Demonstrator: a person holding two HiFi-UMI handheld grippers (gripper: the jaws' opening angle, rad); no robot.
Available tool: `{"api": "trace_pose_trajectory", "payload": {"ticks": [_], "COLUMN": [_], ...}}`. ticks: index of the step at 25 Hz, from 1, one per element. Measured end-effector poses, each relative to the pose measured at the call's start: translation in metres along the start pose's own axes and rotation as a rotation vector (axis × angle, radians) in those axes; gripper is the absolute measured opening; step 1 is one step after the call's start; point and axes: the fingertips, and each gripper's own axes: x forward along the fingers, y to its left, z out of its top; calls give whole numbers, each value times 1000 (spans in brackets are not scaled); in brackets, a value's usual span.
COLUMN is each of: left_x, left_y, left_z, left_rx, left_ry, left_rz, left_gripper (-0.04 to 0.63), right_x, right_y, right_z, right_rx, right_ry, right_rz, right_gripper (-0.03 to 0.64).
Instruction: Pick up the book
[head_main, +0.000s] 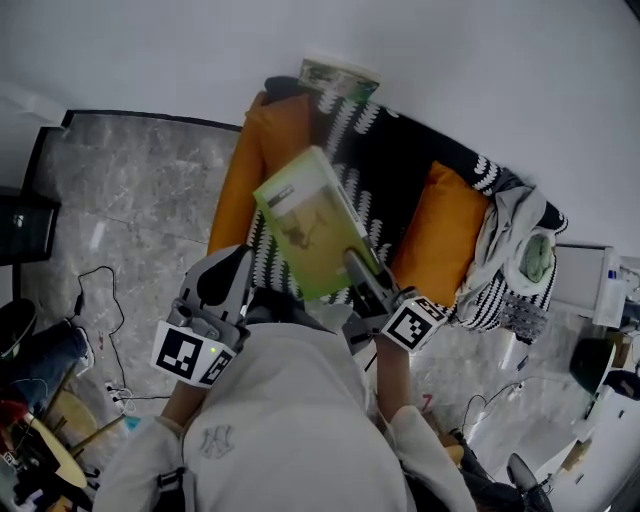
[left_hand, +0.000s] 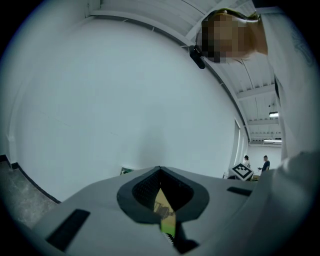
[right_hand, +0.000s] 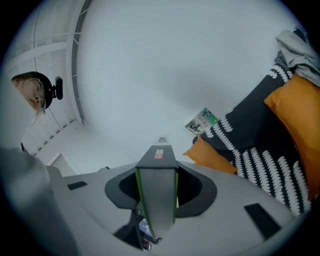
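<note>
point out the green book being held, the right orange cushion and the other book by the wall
green book (head_main: 312, 225): head view, middle of its front cover
right orange cushion (head_main: 438, 238): head view, middle of its face
book by the wall (head_main: 338, 78): head view, middle of its cover

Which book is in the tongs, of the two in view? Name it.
The green book, clamped in the right tongs; the other book rests atop the sofa against the wall.
</note>
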Motion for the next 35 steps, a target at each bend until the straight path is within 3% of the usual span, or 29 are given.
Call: {"api": "trace_pose_trajectory", "payload": {"ticks": [22,35], "left_x": [-30,-51], "left_y": [9,28], "left_z": [9,5], "left_rx": [-46,-68], "left_ry": [-7,-13], "left_rz": [43,128], "left_gripper": [9,9], "right_x": [-36,-45], "right_y": [32,27], "right_z": [8,-12], "right_rx": [36,72], "right_ry": [-74,-60], "right_rz": [4,-1], "right_gripper": [149,149]}}
